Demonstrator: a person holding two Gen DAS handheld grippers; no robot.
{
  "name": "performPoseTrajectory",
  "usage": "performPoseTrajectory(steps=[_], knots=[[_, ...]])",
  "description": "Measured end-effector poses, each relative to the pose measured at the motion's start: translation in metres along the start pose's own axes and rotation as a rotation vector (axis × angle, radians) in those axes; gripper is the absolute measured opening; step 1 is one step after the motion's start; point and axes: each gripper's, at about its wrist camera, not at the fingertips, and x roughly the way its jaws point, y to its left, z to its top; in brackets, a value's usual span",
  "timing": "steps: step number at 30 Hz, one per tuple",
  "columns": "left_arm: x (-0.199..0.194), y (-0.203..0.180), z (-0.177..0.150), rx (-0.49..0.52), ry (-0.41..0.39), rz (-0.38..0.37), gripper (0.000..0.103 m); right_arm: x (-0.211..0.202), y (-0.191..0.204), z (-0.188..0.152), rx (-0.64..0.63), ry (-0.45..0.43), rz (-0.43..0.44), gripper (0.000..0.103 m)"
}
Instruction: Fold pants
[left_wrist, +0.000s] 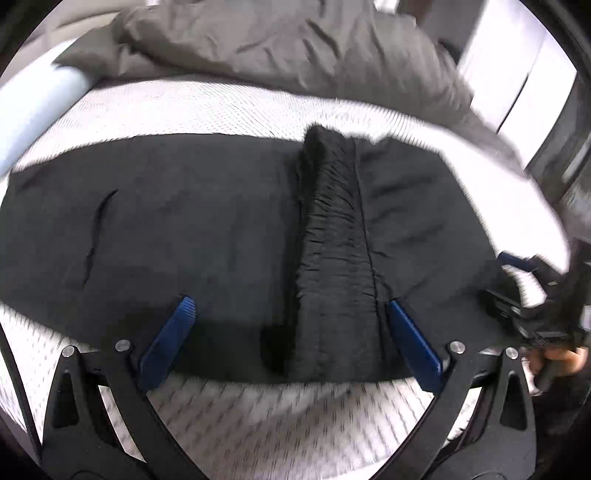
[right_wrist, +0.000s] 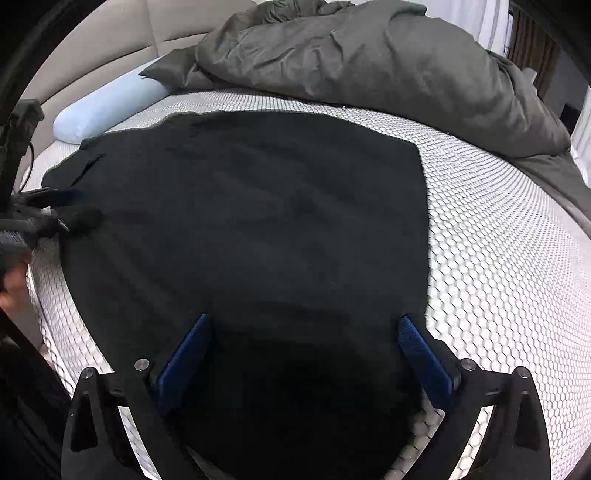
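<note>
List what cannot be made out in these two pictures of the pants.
- Left wrist view: right hand-held gripper is motion-blurred at the edge.
- Right wrist view: near hem of the pants is cut off by the bottom edge.
- Both views: fold layers are lost in the black fabric.

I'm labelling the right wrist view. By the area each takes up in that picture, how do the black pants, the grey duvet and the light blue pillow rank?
Largest to smallest as they look:
1. Black pants, though they lie nearest the camera, which inflates them.
2. Grey duvet, bunched up farther back and cut off at the frame edge, so its true size is unsure.
3. Light blue pillow, partly under the duvet.
</note>
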Motion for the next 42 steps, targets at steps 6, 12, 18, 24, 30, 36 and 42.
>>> performPoseTrajectory(steps=[6, 12, 18, 24, 30, 36, 42], knots=[[-0.077, 0.09, -0.018, -0.339, -0.211, -0.004, 0.103, -0.023, -0.034, -0.007, 0.166, -0.052, 0.003, 0.102], [-0.055, 0.199, -0.036, -0.811, -0.177, -0.01, 0.093, -0.034, -0.016, -0.005, 0.121, -0.099, 0.035, 0.102], [-0.041, 0.243, -0.021, -1.002, -0.276, -0.098, 0.094, -0.026, 0.002, -0.006, 0.052, -0.08, 0.033, 0.102], [-0.039, 0.233, 0.012, -0.93, -0.3, -0.019, 0.056, -0.021, 0.001, -0.011, 0.05, -0.054, 0.018, 0.102], [-0.058, 0.185, 0.04, -0.738, -0.364, 0.169, 0.007, -0.023, -0.005, -0.01, 0.07, -0.056, 0.021, 0.102], [-0.096, 0.079, 0.074, -0.437, -0.481, 0.255, 0.005, -0.024, -0.012, -0.011, 0.101, -0.05, 0.024, 0.102], [-0.103, -0.067, 0.091, -0.121, -0.507, 0.138, 0.005, -0.026, -0.016, -0.013, 0.121, -0.049, 0.014, 0.102]])
